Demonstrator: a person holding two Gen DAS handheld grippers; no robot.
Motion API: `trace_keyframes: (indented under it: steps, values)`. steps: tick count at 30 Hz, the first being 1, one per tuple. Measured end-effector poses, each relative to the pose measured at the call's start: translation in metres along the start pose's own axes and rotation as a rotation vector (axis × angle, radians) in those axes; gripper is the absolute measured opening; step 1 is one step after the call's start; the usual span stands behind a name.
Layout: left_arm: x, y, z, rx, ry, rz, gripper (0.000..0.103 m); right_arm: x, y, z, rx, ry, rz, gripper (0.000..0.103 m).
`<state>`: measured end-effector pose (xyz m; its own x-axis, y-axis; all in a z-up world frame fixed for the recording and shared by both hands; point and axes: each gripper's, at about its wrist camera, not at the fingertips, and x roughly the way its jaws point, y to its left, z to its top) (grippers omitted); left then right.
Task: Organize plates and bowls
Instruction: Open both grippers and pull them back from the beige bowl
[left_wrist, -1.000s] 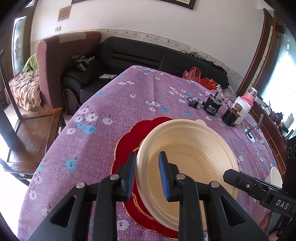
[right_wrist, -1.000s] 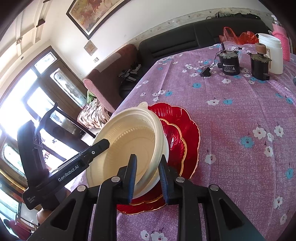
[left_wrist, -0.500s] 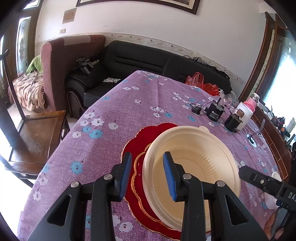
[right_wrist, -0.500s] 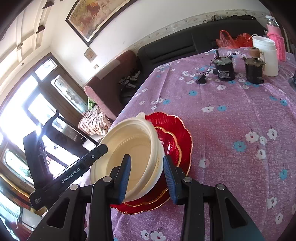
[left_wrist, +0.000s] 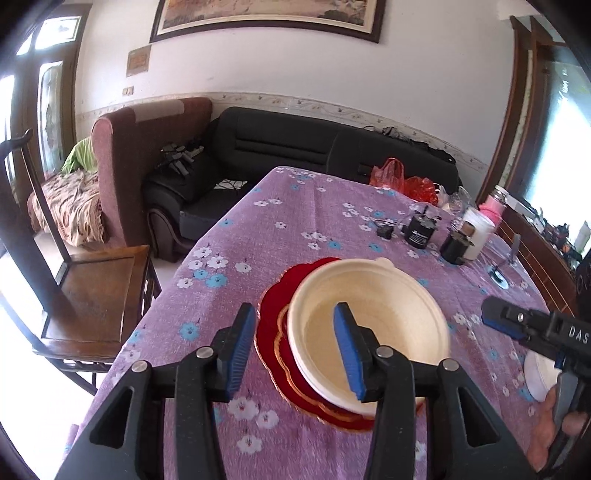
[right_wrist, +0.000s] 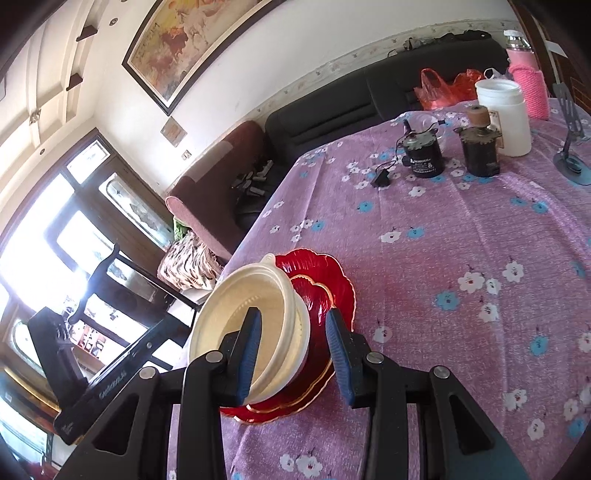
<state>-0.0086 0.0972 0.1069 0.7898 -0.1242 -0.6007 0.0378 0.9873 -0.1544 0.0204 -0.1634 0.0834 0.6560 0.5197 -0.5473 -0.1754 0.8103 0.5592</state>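
Both tongs, left (left_wrist: 295, 343) and right (right_wrist: 293, 347), are opening, releasing the light, stiff cream bowl (left_wrist: 369, 328) nesting on red plates (right_wrist: 325, 291); its rim is likely offering the best hold.

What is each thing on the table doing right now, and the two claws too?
Cream bowl: upright, empty, sitting on the red plates.
Red plates: stacked flat on the purple tablecloth.
Left claw: opening, gripping nothing.
Right claw: opening, gripping nothing.
White jar: upright, lid on.
Pink bottle: upright.
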Motion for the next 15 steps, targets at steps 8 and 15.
trace_keyframes:
  steps: [8,15]
  values:
    - [-0.022,-0.052,-0.025,0.115,0.014,-0.056,0.049,-0.044,-0.003,-0.024,-0.043,-0.005,-0.033,0.062]
    - [-0.024,-0.108,-0.052,0.235,0.051,-0.098,0.049,-0.092,-0.030,-0.051,-0.002,-0.036,-0.046,0.062]
